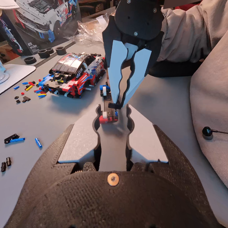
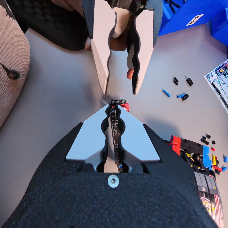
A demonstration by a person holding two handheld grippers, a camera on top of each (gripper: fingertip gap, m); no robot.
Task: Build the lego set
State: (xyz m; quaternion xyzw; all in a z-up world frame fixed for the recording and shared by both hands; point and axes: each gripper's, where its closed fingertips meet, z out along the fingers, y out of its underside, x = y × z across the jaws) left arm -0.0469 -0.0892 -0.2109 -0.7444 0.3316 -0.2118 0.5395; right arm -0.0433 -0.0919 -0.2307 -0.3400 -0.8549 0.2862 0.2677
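Note:
A partly built red, white, blue and black Lego car stands on the grey table; its front also shows in the right wrist view. A long black sub-assembly with red, white and blue parts lies between the two grippers. My right gripper is shut on a small black three-hole beam and holds it against the near end of the sub-assembly. It also shows in the left wrist view. My left gripper is open and empty, with its tips on either side of the sub-assembly's end.
The set's box, several black tyres and clear bags lie at the back. Loose small pieces and pins are scattered. A blue bin and a printed sheet lie aside. A grey sleeve is alongside. Both grippers' tips are close together, under 4 cm apart.

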